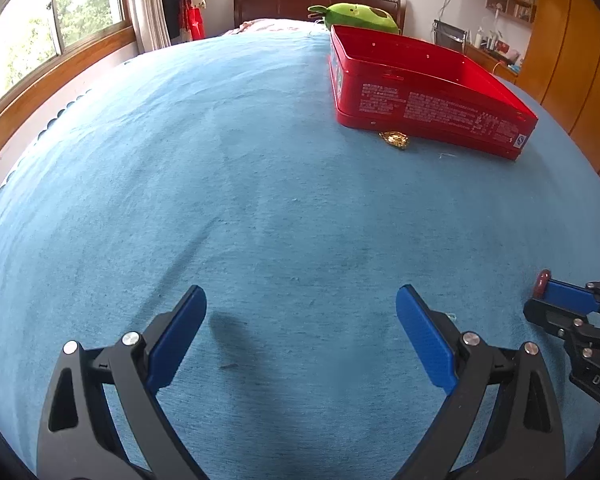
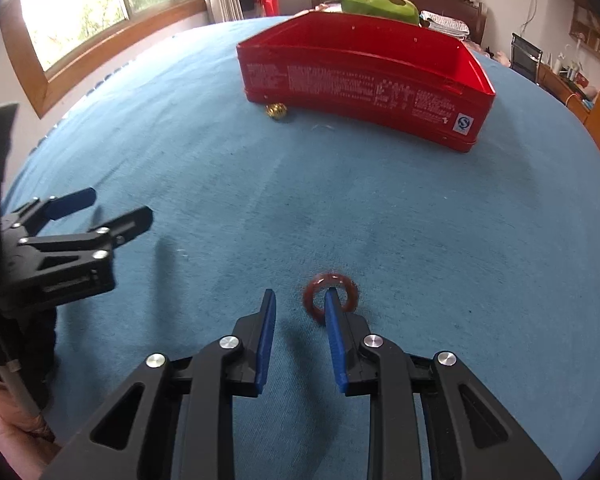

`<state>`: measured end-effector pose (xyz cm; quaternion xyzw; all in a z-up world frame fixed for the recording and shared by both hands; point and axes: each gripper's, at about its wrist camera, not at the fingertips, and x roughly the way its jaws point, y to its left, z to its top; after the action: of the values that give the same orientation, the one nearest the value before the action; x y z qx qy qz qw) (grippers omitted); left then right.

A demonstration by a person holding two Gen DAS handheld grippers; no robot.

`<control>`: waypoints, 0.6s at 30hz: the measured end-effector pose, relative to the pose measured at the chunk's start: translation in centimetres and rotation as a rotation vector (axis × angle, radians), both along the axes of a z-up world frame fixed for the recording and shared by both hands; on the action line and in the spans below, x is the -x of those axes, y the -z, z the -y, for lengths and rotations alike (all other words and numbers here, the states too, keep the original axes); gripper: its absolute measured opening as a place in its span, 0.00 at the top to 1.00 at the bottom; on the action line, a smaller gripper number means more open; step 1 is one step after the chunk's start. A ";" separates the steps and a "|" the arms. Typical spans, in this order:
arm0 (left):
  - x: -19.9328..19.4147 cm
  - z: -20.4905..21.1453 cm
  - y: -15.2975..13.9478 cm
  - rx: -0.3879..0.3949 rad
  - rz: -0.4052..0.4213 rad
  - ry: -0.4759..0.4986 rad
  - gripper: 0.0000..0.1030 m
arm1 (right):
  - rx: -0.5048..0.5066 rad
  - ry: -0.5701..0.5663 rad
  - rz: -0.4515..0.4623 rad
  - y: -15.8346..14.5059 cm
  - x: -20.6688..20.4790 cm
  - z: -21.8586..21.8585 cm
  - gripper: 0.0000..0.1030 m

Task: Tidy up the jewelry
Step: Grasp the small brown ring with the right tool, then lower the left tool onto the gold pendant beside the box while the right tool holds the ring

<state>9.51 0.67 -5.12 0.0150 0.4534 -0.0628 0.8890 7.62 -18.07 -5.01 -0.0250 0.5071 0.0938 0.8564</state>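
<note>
A red-brown ring [image 2: 331, 295] hangs around the tip of the right finger of my right gripper [image 2: 300, 298], whose jaws stand partly open just above the blue bedspread. In the left wrist view the ring [image 1: 541, 282] shows at the tip of that gripper's finger. A gold piece of jewelry [image 2: 276, 111] lies on the bed against the front wall of an open red tin box [image 2: 364, 84]; it also shows in the left wrist view [image 1: 396, 139] beside the box [image 1: 424, 100]. My left gripper [image 1: 300, 300] is wide open and empty over the bedspread.
A green plush toy [image 2: 376, 6] lies behind the box. The blue bedspread [image 1: 240, 184] covers the whole bed. A window is at the left, a desk and wooden wardrobe at the right.
</note>
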 end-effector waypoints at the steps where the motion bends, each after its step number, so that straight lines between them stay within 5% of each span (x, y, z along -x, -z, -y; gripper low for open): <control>1: -0.1 0.0 0.0 0.000 -0.002 0.001 0.08 | 0.002 0.004 0.001 0.0 -0.2 0.2 0.78; 8: -0.2 0.2 0.1 -0.003 -0.003 0.006 0.08 | 0.045 0.022 0.025 0.2 -0.5 0.6 0.90; 18: -0.5 0.1 0.5 0.002 -0.019 -0.001 0.08 | -0.012 0.060 0.047 -0.1 -0.7 2.0 0.89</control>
<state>9.97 0.56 -5.60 0.0133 0.4618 -0.0627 0.8846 8.28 -20.07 -4.94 -0.0069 0.4870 0.0706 0.8705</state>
